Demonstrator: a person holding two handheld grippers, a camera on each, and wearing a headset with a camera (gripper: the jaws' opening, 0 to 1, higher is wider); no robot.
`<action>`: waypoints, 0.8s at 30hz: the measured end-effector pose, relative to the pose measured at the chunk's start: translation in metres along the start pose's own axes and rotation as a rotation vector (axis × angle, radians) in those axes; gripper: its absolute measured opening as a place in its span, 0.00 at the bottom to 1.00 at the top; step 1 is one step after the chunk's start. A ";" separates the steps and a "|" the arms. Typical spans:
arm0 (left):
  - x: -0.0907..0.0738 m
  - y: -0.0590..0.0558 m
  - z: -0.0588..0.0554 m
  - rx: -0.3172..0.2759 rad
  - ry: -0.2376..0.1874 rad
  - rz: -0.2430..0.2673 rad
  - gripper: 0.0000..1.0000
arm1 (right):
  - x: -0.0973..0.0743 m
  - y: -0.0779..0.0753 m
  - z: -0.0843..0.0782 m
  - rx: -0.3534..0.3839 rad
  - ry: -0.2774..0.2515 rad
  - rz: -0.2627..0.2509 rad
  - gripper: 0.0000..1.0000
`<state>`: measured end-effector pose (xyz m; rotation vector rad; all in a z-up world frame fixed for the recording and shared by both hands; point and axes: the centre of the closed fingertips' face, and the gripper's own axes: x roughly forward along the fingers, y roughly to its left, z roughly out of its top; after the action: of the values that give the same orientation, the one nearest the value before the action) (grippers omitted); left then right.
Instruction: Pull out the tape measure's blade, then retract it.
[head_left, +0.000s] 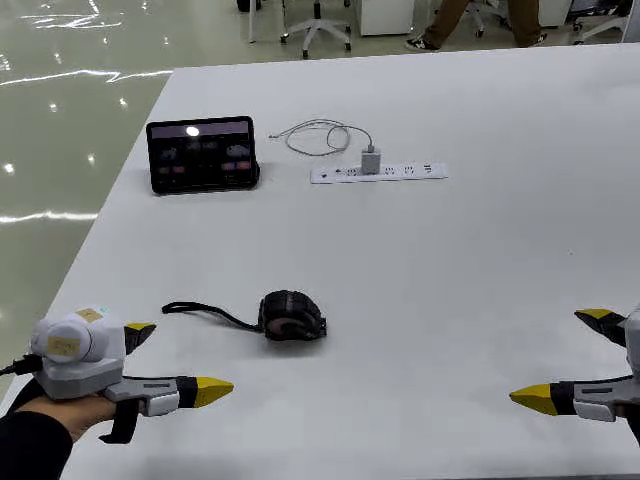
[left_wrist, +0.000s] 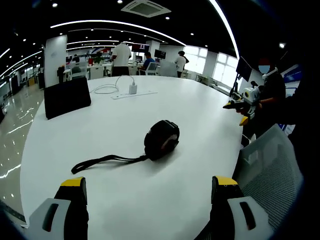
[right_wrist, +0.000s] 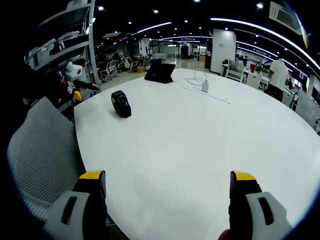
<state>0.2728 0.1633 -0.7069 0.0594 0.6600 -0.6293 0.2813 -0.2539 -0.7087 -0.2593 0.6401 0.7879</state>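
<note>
left gripper (head_left: 178, 358) and right gripper (head_left: 562, 357) are released, clear of the round black tape measure (head_left: 292, 316) on the white desk (head_left: 420, 260); unpinned, it may skid when tugged.

No text readable: tablet (head_left: 202, 152) at the bench's (head_left: 450, 290) far left edge shows blurred icons, power strip (head_left: 378, 172) markings too small, sticker (head_left: 63, 346) on left gripper (head_left: 182, 357) illegible.

- White tabletop (head_left: 450, 280).
- Black tape measure (head_left: 292, 316) near the front edge, strap (head_left: 205, 312) trailing left.
- Tablet (head_left: 202, 154) propped farther back.
- Power strip (head_left: 380, 172) beside it, with charger (head_left: 371, 160) and cable (head_left: 318, 136).
</note>
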 end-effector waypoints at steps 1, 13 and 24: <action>0.001 -0.001 0.002 0.010 0.001 -0.011 1.00 | 0.001 0.000 0.001 -0.003 0.000 0.000 1.00; 0.018 0.002 0.026 0.107 -0.018 -0.057 0.98 | 0.016 0.006 0.013 -0.031 -0.003 0.055 1.00; 0.040 0.002 0.032 0.257 0.056 -0.123 0.98 | 0.033 0.010 0.028 -0.060 -0.004 0.088 1.00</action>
<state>0.3165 0.1360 -0.7055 0.2783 0.6370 -0.8311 0.3034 -0.2154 -0.7075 -0.2858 0.6285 0.8927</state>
